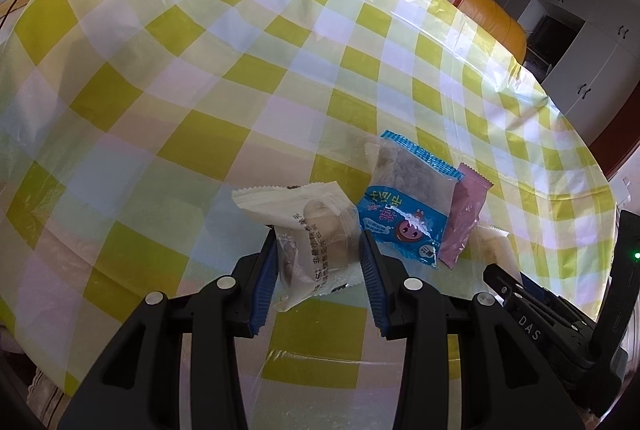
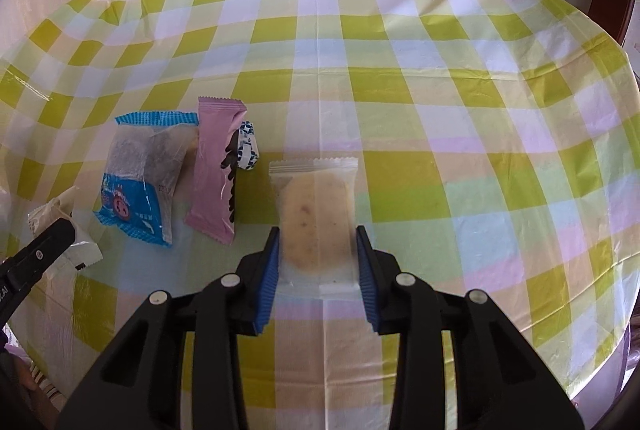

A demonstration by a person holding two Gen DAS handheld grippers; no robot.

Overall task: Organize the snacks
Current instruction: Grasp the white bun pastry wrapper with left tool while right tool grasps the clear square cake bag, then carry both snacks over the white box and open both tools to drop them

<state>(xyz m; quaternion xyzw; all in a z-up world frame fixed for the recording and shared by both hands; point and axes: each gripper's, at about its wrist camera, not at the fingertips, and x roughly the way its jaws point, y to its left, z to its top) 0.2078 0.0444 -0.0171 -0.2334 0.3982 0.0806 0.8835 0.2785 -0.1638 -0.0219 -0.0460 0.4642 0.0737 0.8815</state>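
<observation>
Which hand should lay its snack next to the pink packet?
Probably the right: the right gripper holds the clear-wrapped bar close beside the pink packet; the left gripper's cream packet sits beyond the blue packet.

5 snack packets [image 2: 314,214], 2 grippers [image 2: 318,244]
</observation>
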